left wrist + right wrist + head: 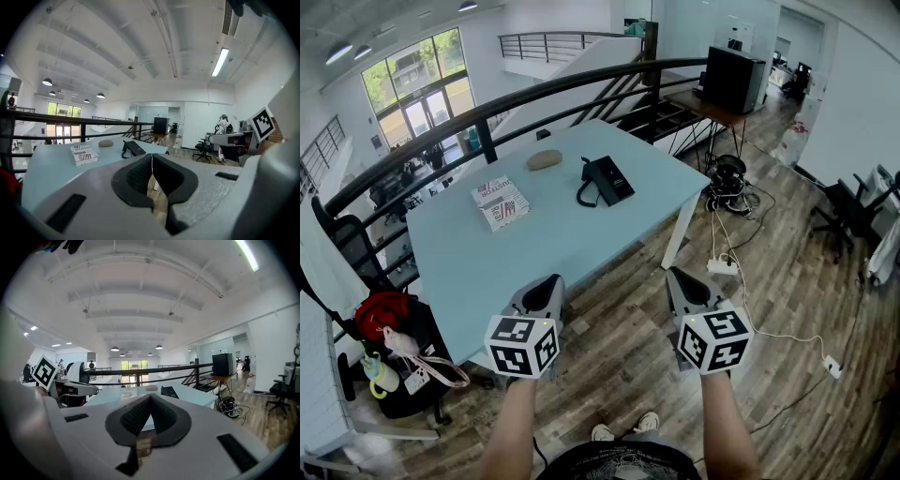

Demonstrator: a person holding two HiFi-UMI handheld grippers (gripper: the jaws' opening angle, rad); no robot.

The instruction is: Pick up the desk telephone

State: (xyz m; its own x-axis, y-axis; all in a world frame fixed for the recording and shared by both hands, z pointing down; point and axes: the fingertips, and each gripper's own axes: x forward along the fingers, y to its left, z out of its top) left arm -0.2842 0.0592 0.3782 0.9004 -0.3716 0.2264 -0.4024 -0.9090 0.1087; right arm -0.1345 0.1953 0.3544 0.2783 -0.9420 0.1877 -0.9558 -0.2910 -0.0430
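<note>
Grippers closed and empty — left gripper (546, 292) and right gripper (686, 286) hover short of the pale blue tabletop (553, 248), where the black desk telephone (603, 180) lies near its far edge — untouched.

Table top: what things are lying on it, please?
On the table lie a black desk telephone, a printed book and a tan oval object. The left gripper covers a bit of the near edge; what lies there is hidden.
</note>
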